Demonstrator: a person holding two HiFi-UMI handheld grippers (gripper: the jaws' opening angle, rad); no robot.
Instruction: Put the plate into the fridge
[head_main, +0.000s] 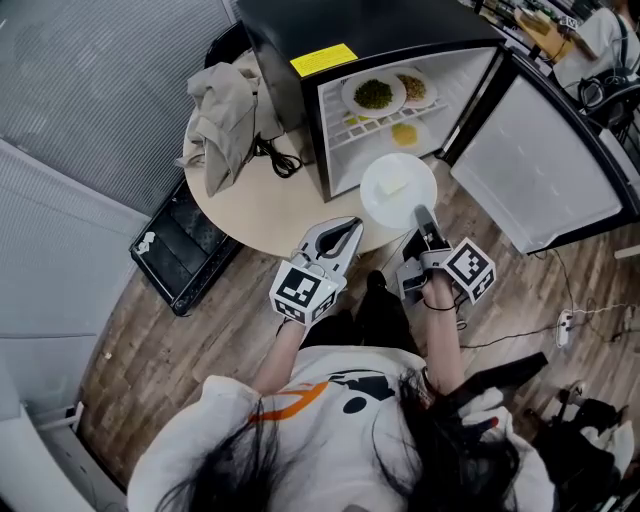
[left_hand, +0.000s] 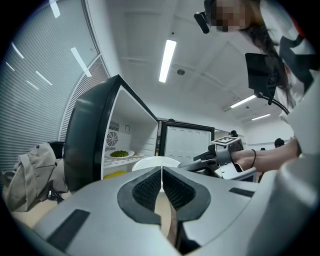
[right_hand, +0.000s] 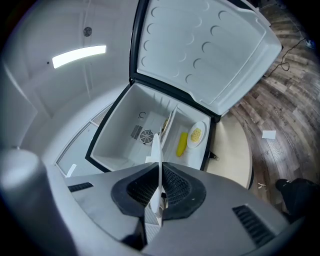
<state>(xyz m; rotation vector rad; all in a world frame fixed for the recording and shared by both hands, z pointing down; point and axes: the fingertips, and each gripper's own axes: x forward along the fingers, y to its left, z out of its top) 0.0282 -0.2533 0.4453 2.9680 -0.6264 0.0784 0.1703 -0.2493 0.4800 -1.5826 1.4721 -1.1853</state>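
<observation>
Your right claw (head_main: 421, 218) is clamped on the near rim of the plate (head_main: 397, 187), over the counter (head_main: 265, 205) edge at the fridge (head_main: 370, 25) mouth, left claw (head_main: 345, 232) pinched together and empty; the plate is likely stiff, slick and breakable, so grip the rim firmly and hold it level.

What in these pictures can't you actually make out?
- Pale lump on the plate: too small and washed out in the head view; the right gripper view shows that plate only edge-on between the right gripper's fingers.
- Food on the rear dish in the fridge: too small in the head view.
- Black object on the floor: head view, partly under the table, too dark to identify.
</observation>
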